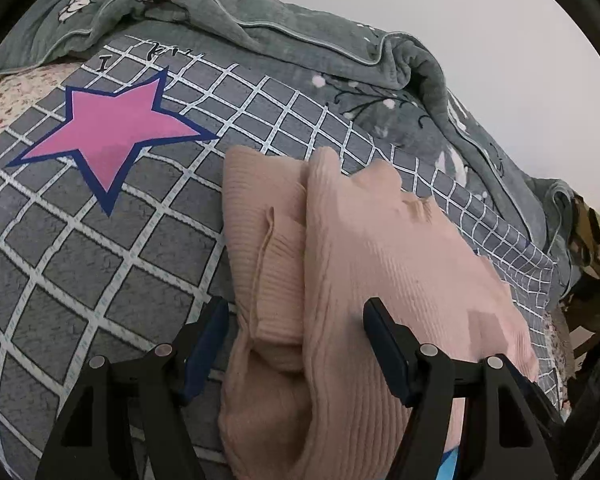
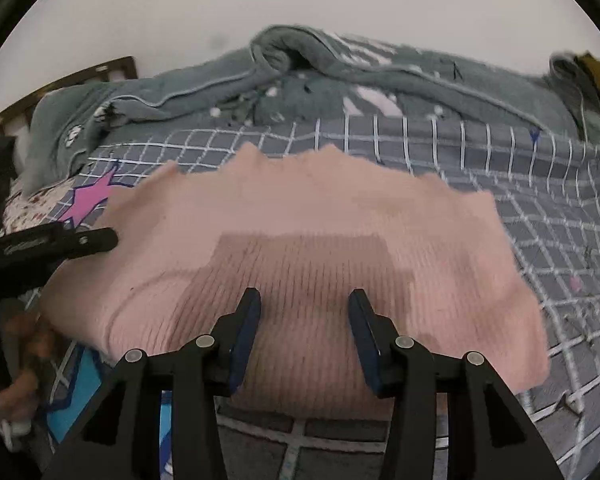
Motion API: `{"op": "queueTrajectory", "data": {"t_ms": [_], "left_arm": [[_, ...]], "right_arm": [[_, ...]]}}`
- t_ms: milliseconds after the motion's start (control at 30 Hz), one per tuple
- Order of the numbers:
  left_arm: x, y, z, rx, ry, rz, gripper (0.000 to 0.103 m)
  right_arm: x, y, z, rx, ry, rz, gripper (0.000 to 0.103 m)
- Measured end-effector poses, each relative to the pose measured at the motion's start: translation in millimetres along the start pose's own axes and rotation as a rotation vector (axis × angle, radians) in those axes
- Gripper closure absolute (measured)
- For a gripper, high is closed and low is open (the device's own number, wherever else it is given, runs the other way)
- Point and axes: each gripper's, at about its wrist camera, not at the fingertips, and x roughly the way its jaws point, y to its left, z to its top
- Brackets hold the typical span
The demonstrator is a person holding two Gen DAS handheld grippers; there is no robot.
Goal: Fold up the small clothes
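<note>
Sweater (image 2: 300, 248), pink ribbed knit, lay partly folded on the checked bedspread (image 1: 80, 280). Your left gripper (image 1: 296, 320) and right gripper (image 2: 304, 308) both stood wide over it, holding nothing. The folded sleeve (image 1: 276, 248) looked likely to spring open if you snagged it.

A capital "I" is printed in black on the grey checked bedsheet (image 1: 100, 280), just above the pink star (image 1: 112, 136). The black lettering beside it cannot be read.
</note>
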Motion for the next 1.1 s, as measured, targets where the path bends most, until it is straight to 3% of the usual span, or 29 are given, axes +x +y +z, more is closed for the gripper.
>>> {"op": "queueTrajectory", "data": {"t_ms": [667, 1100], "left_arm": [[-3.5, -4.0, -10.3, 0.053, -0.012, 0.02, 0.035], [3.2, -5.3, -6.9, 0.078, 0.03, 0.004, 0.025]], "right_arm": [[4.7, 2.6, -6.0, -0.024, 0.015, -0.026, 0.055], [5.3, 4.6, -7.7, -0.037, 0.02, -0.033, 0.055]]}}
